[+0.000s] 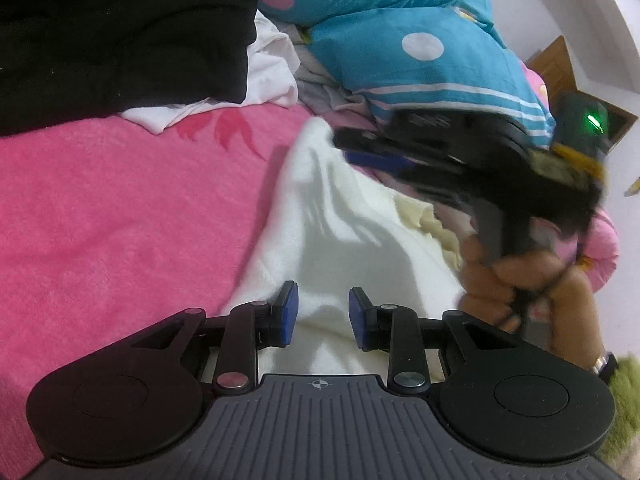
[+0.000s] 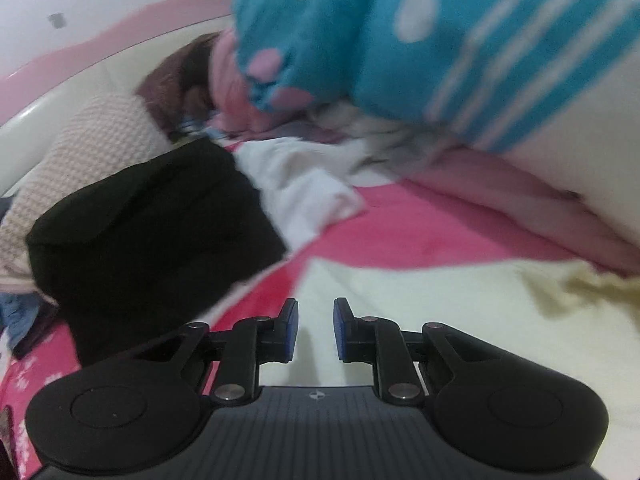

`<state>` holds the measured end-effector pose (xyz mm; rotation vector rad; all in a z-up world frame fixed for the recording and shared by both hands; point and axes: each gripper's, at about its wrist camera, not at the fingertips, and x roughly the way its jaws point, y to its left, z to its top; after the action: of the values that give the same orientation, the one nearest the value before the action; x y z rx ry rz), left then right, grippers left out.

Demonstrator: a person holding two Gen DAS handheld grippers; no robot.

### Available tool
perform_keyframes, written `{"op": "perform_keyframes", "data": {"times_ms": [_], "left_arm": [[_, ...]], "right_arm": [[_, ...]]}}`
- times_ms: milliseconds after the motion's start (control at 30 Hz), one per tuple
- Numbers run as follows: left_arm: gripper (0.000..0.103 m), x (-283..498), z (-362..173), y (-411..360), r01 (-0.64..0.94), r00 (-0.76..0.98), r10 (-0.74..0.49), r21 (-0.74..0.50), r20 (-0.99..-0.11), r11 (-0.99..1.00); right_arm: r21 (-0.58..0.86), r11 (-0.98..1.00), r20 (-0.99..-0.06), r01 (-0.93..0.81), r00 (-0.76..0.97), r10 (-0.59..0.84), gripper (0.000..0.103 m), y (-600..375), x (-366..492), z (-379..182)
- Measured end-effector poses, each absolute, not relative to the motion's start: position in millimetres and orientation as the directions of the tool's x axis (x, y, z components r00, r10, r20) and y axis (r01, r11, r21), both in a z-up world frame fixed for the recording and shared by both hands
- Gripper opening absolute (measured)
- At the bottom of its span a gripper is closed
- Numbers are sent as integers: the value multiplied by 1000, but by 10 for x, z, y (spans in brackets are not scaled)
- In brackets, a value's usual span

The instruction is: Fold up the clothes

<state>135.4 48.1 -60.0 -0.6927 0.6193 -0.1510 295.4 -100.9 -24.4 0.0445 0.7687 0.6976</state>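
A cream-white fleece garment (image 1: 320,216) lies spread on the pink bed cover (image 1: 120,208). My left gripper (image 1: 323,300) hovers low over its near part; the blue pads stand a little apart and the cloth shows flat in the gap, unpinched. In the left wrist view my right gripper (image 1: 345,147), held by a hand in a brown glove (image 1: 520,276), is blurred and reaches over the garment's far raised corner. From the right wrist camera the right gripper (image 2: 316,318) has its pads narrowly apart above the same garment (image 2: 420,312), with nothing between them.
A folded black garment (image 1: 120,40) and a white one (image 1: 272,68) lie at the back left. A blue dotted quilt (image 1: 420,40) is heaped behind. A checked pillow (image 2: 92,152) sits by the headboard. A green rug (image 1: 624,408) lies on the floor.
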Motion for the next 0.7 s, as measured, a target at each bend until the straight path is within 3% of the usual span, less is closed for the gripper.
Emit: {"op": "perform_keyframes", "data": {"times_ms": [133, 367, 533, 700], "left_arm": [[30, 1345, -596, 465, -69, 813, -323, -632, -484, 772], [30, 1341, -598, 492, -75, 811, -332, -648, -482, 758], [30, 1348, -605, 518, -85, 810, -340, -669, -478, 738], [30, 1339, -617, 536, -88, 811, -346, -683, -472, 725]], "right_arm": [[255, 809, -683, -529, 494, 538, 18, -722, 3239, -514], [355, 835, -625, -420, 558, 546, 19, -869, 3371, -543], [348, 814, -576, -465, 578, 577, 19, -1062, 3147, -293], [292, 771, -591, -566, 526, 611, 19, -1041, 2905, -194]]}}
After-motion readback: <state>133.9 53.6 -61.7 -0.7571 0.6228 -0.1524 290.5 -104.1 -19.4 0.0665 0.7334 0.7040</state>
